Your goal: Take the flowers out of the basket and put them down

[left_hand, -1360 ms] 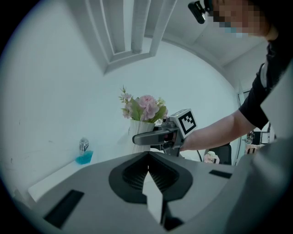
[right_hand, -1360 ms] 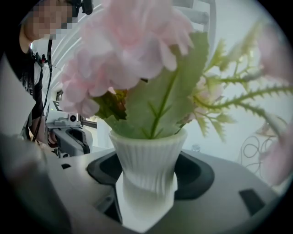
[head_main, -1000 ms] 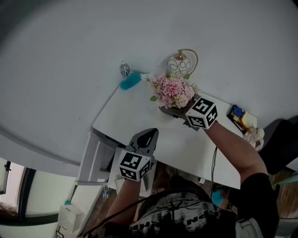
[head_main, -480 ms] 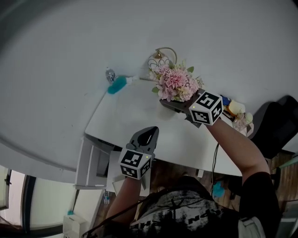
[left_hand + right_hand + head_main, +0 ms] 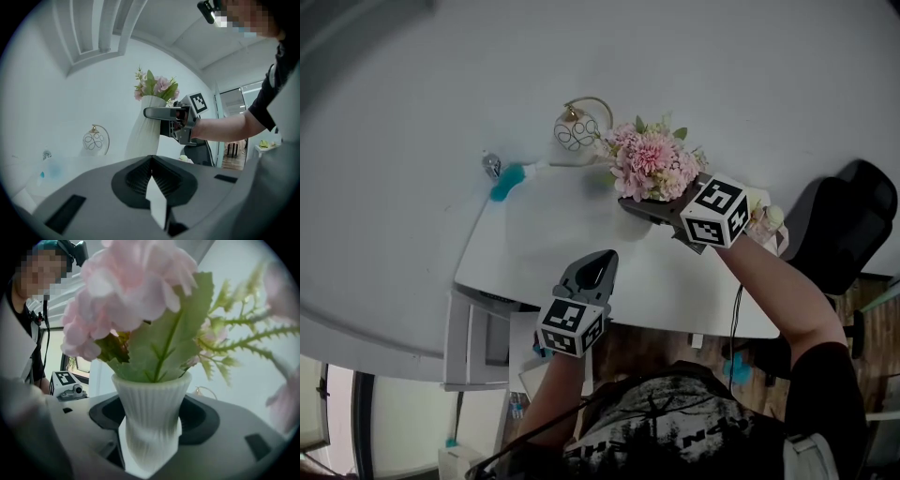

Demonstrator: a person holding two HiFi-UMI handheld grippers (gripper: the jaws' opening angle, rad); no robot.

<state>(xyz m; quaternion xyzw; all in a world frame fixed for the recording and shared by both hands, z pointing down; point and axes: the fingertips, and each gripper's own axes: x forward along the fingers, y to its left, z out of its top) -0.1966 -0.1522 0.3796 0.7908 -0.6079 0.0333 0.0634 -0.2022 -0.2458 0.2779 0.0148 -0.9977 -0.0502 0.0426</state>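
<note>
A bunch of pink flowers (image 5: 652, 169) with green leaves stands in a white ribbed vase (image 5: 151, 413). My right gripper (image 5: 628, 202) is shut on the vase's narrow waist and holds it upright above the back of the white table (image 5: 562, 244). In the left gripper view the vase (image 5: 143, 131) and the right gripper (image 5: 150, 112) hang in the air ahead. My left gripper (image 5: 598, 267) is shut and empty, low over the table's front part. I cannot make out a basket.
A round white ornament with a gold hoop (image 5: 578, 131) stands at the table's back edge, left of the flowers. A blue brush-like thing (image 5: 504, 183) lies at the back left corner. Small items (image 5: 766, 217) crowd the right end. A black chair (image 5: 848, 220) stands to the right.
My right gripper has carried the vase of flowers from in front of the gold-hooped ornament to its right. The left gripper has stayed in place.
</note>
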